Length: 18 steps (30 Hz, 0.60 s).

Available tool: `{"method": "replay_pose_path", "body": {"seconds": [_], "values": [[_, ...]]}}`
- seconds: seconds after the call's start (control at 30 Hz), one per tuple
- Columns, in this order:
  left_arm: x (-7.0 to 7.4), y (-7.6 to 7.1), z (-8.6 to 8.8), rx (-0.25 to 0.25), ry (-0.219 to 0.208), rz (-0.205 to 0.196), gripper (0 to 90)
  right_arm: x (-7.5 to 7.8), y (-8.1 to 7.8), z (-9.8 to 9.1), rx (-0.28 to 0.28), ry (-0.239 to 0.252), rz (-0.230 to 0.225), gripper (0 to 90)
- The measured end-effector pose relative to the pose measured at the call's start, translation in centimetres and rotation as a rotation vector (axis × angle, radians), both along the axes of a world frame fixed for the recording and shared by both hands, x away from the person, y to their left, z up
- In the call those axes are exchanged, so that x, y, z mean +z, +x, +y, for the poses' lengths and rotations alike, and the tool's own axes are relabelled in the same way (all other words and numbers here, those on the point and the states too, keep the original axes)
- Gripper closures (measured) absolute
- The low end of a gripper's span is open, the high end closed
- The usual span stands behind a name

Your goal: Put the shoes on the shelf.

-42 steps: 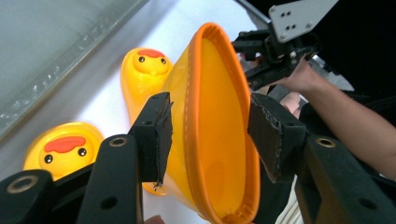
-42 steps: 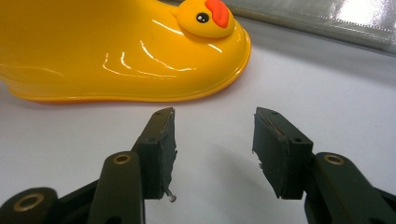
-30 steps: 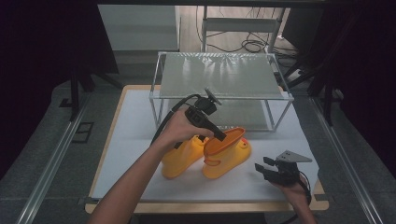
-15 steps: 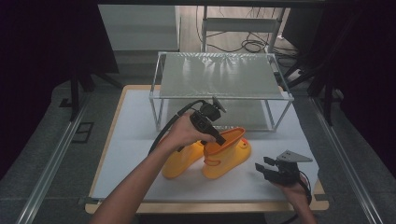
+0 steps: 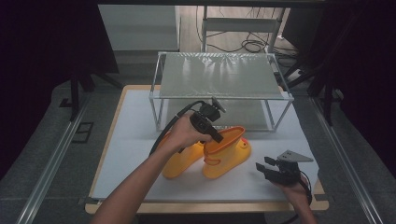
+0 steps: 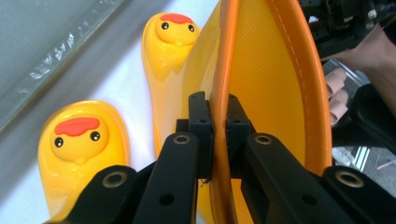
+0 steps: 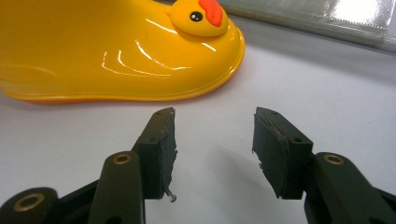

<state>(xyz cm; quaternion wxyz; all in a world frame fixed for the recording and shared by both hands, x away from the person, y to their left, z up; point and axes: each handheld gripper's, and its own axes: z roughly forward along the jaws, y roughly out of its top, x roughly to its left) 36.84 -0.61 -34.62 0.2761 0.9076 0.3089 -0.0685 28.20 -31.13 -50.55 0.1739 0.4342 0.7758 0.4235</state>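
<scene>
Yellow rubber boots [image 5: 205, 156] with duck faces on their toes stand side by side on the white table cover [image 5: 130, 140], just in front of the wire-framed shelf [image 5: 219, 77]. Seen from the high view, the pair sits a little toward six o'clock from the middle of the table, toes pointing toward roughly four o'clock. The right-hand boot [image 5: 229, 151] stands upright with its orange-edged opening facing up; the left-hand boot [image 5: 182, 161] lies lower beside it, partly under the person's left hand [image 5: 187, 133].

The left gripper [image 6: 218, 135] has just been closing, and its black pads now pinch the orange rim of the right-hand boot's shaft, one pad inside the opening and one outside. In the left gripper view both duck faces show beyond the jaws, at about ten and eleven o'clock.

The right gripper [image 7: 214, 149] rests near the table's edge at about four o'clock from the boots, apart from them. Its jaws stand spread with nothing between them, bare white cover below, and the glossy toe of the right-hand boot lies ahead of it at about eleven o'clock in the right gripper view.
</scene>
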Motion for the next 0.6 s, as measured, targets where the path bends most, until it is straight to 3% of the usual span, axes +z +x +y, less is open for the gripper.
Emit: {"method": "replay_pose_path", "body": {"seconds": [0.27,0.43,0.6], "values": [[1.6,-0.7,1.1,0.01,-0.047,-0.025,85.9,0.1,0.0,-0.2,-0.009,0.006,-0.009,48.7],[2.4,-1.8,2.9,0.013,-0.064,-0.05,85.9,0.2,-0.1,-0.2,-0.007,0.003,-0.008,48.7],[2.3,-3.0,4.8,0.026,-0.078,-0.072,85.9,0.2,-0.1,0.0,-0.006,0.001,-0.007,48.7]]}}
